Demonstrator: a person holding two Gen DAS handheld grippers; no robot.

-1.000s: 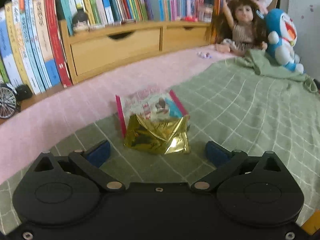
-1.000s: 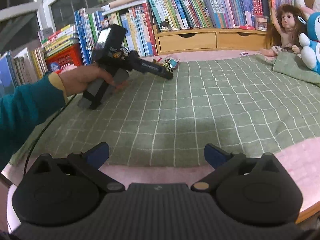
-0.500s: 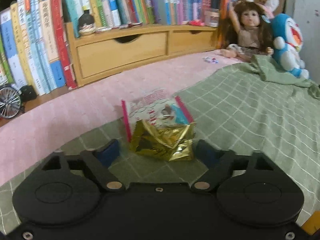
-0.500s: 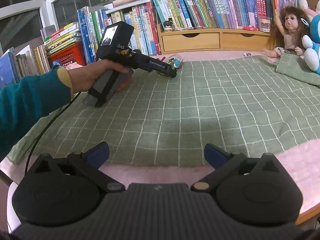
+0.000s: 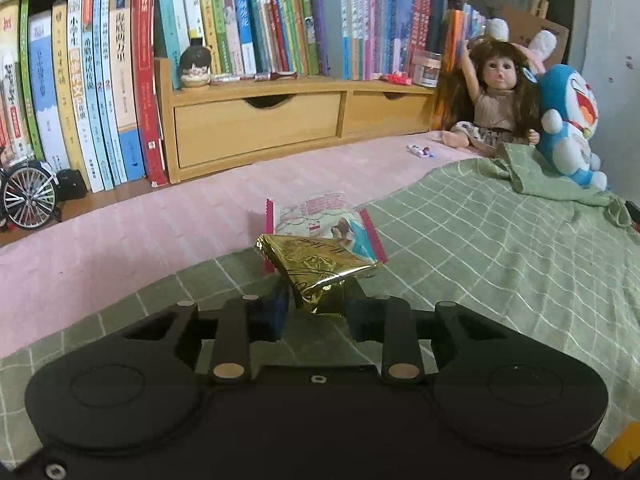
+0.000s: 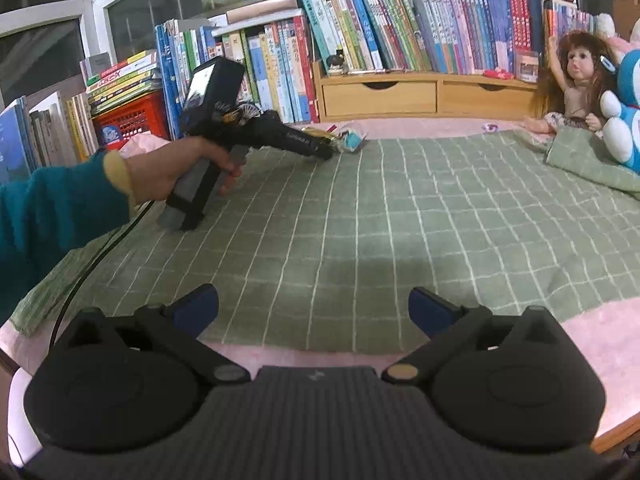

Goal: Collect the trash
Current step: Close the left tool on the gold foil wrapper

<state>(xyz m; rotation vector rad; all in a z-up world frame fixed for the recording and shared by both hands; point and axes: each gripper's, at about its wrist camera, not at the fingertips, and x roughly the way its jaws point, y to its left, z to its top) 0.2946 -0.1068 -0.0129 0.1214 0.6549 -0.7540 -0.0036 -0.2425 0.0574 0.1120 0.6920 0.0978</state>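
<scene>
**Ana:** Left wrist view has the left hand-held gripper (image 5: 316,308) low at six o'clock, its jaws closing in on the gold foil wrapper (image 5: 320,268). The lower corner of the foil sits between the blue pads (image 5: 276,312), and it looks pinched there, crumpled to a point.

**Ben:** So the step in hand is the pickup of the first piece of trash?

**Ana:** That's my reading. The foil lies on the green checked cloth (image 5: 500,264), close to the cloth's edge where the pink cover (image 5: 120,240) begins. Just behind it, toward twelve o'clock and touching it, is a pink-edged snack packet (image 5: 320,216), partly under the foil.

**Ben:** And the other one?

**Ana:** The right hand-held gripper (image 6: 314,310) stands wide with nothing between its pads, hovering over the near edge of the cloth. From its view, the left one is at ten o'clock, gripped by a hand (image 6: 180,172) in a teal sleeve, its tip at the wrappers.

**Ben:** What does the next move call for?

**Ana:** I'd say finishing the squeeze, then lifting gently; foil is thin and slippery, and only a corner is caught. The packet behind may drag along. I see no bin in either view, so where it goes I cannot tell. A small wrapper (image 5: 420,151) near the doll (image 5: 496,96), at one o'clock, also waits.
</scene>
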